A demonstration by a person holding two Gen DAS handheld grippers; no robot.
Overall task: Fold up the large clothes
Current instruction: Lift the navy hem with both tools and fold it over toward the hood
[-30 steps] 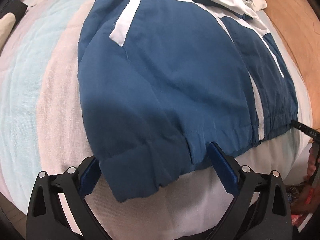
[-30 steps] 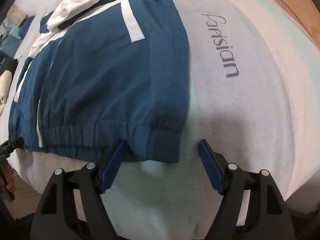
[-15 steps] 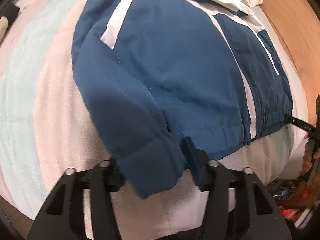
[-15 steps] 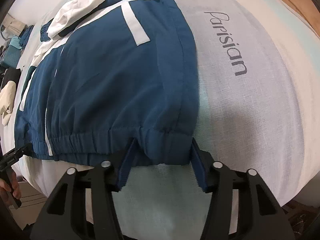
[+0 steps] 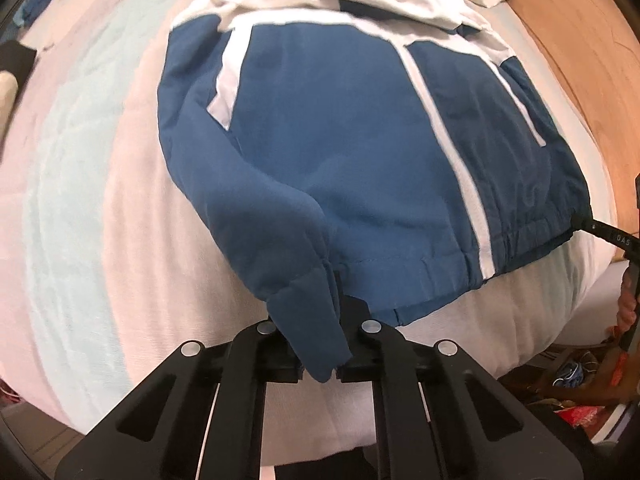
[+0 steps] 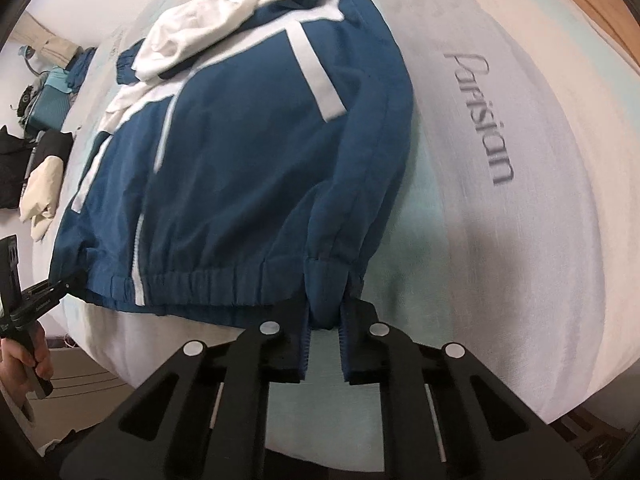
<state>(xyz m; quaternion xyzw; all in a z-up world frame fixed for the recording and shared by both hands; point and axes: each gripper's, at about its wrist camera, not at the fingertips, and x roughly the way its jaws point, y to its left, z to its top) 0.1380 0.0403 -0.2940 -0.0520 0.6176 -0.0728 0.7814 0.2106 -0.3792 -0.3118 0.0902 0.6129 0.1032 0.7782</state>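
Both grippers have gone from standing wide around the cuffs a second ago to pinching them, and the fabric has come up off the bed with them. The left gripper is closing, jaws clamped on the left sleeve cuff, which hangs bunched between the pads. The right gripper is closing too, and the right sleeve cuff is caught at the tips of its blue pads. The blue jacket lies spread across the bed, white stripes showing, hem nearest the cameras. A white garment is heaped over its far end. The word "Parisian" is printed on the cover beside the jacket.
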